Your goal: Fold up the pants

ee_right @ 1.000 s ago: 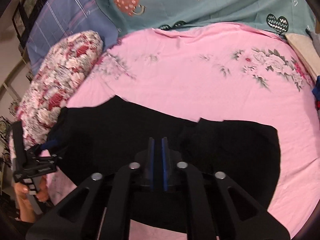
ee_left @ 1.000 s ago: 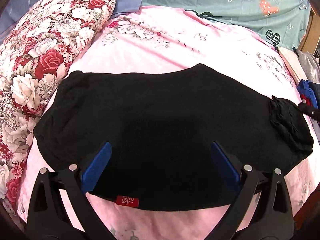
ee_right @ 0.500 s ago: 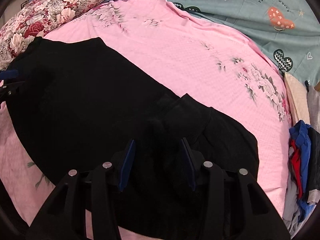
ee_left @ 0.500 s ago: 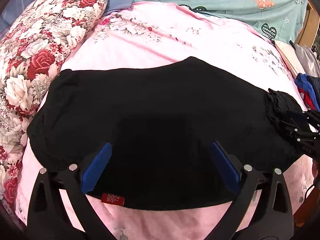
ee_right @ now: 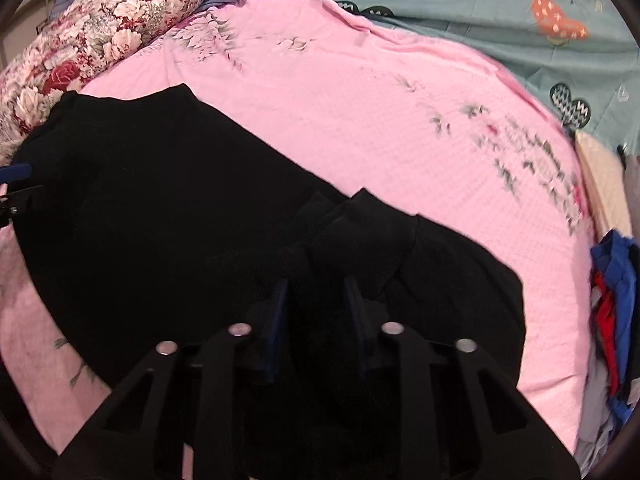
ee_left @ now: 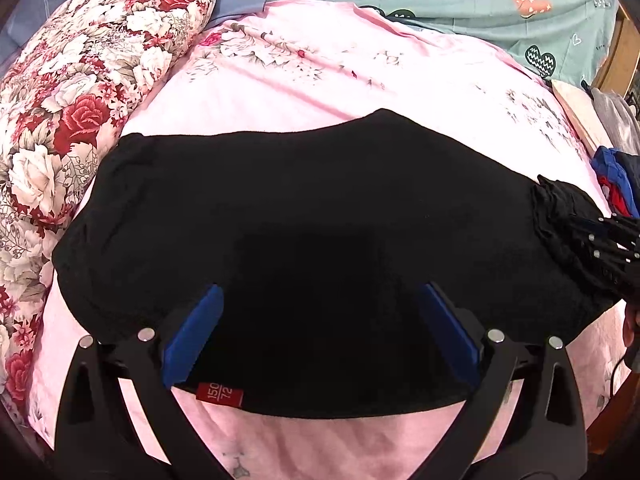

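Observation:
Black pants (ee_left: pixel 304 216) lie folded in a wide band across the pink bedsheet, with a red size label (ee_left: pixel 219 394) at the near edge. My left gripper (ee_left: pixel 320 332) is open and empty, its blue pads over the near edge of the pants. In the right wrist view the pants (ee_right: pixel 160 216) have a bunched fold of cloth (ee_right: pixel 360 236) at their right end. My right gripper (ee_right: pixel 316 308) has its jaws partly closed around this bunched cloth, which fills the gap between the pads. The right gripper also shows in the left wrist view (ee_left: pixel 612 240) at the pants' right end.
A floral pillow (ee_left: pixel 80 92) lies along the left side of the bed. A teal quilt with hearts (ee_left: pixel 460 4) lies at the back. A pile of blue and red clothes (ee_right: pixel 612 292) sits at the right edge. The pink sheet (ee_right: pixel 360 100) stretches behind the pants.
The right gripper opened from shut, swung to the pants' right end, then narrowed around the bunched cloth. The left gripper stayed open and shifted slightly over the near edge.

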`<state>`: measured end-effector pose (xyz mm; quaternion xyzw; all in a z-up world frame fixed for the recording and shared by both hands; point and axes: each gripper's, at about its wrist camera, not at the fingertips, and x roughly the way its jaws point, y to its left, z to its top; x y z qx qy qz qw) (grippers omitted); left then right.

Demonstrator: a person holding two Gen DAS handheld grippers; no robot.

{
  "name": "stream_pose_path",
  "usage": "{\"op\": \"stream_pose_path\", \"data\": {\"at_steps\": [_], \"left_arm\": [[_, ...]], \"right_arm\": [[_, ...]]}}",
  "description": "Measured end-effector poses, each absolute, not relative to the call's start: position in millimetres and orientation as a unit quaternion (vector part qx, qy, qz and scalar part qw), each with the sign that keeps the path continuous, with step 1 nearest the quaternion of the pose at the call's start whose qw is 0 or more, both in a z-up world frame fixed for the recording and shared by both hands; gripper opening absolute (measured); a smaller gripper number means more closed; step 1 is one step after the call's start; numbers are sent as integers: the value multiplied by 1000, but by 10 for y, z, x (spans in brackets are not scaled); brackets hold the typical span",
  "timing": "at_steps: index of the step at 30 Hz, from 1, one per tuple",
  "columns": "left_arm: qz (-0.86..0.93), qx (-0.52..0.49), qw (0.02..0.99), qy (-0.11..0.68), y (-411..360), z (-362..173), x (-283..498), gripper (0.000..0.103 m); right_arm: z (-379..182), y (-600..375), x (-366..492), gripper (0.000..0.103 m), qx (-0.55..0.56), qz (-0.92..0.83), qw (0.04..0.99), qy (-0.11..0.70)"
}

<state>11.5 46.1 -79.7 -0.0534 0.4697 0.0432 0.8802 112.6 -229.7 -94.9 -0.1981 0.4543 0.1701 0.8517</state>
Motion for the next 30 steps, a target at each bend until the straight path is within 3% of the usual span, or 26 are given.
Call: {"op": "stream_pose_path", "data": {"at_steps": [1,2,8,12,14,15,16,23,24,26,27,30], "left_arm": [[43,-54,880,470,464,-800,110,100],[44,-54,879,471,466,-803,107,100],[64,-48,876,475,471,-843,113,100],[85,-31,877,472,478,-843,111,100],[87,-35,876,473,539,-828,77,100],[91,-37,877,471,590,-814,48,100],[96,-39,877,470,625,-806,28,100],[135,-78,864,479,1041,-943,31,101],[137,-80,857,491,1072,-1007,60,101],[145,-56,861,485,1026,-1041,71,101],[148,-48,862,482,998,-1046,76,101],[150,-53,862,480,1009,-1056,85,101]], "right_arm": [[-962,-2282,1137,9,-205,164,853,451],[-951,-2282,1144,6,-204,166,853,450],[-614,-2324,966,5,-156,201,869,425],[-841,-2106,917,6,-199,221,843,448],[-937,-2041,893,21,-233,205,843,440],[-919,-2017,859,42,-246,202,847,426],[-894,-2004,830,51,-253,204,850,415],[-1075,-2023,975,51,-284,182,839,427],[-1081,-2021,990,49,-281,184,841,425],[-1063,-2051,1021,33,-270,179,845,425],[-1032,-2091,1055,16,-249,190,846,431],[-918,-2202,1134,13,-199,189,857,437]]}}
